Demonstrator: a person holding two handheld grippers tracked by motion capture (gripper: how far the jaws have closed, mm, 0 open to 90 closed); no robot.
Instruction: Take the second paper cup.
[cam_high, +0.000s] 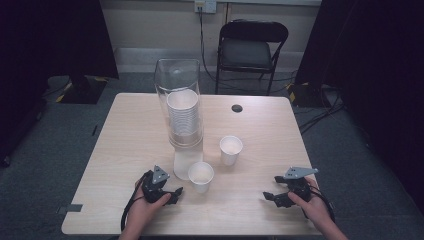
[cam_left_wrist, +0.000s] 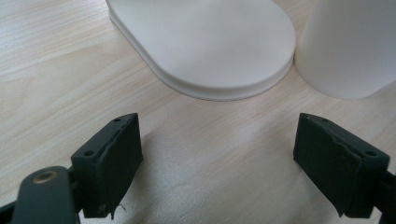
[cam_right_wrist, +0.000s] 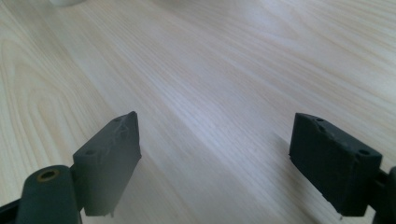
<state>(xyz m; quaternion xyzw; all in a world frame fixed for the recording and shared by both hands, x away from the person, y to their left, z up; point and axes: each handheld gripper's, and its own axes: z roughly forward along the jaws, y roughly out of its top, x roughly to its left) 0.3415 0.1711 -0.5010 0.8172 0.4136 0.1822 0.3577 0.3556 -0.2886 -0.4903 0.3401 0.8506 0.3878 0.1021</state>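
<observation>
A clear cup dispenser stands mid-table on a white base and holds a stack of white paper cups. Two loose white cups stand in front of it: one beside the base, another farther right. My left gripper rests low near the front edge, open, just left of the nearer cup. In the left gripper view the base and that cup lie ahead of the empty jaws. My right gripper sits at the front right, open over bare wood.
The light wooden table has a round cable hole near its far edge. A black folding chair stands behind the table. Dark curtains hang at both sides. Cables run across the floor at the right.
</observation>
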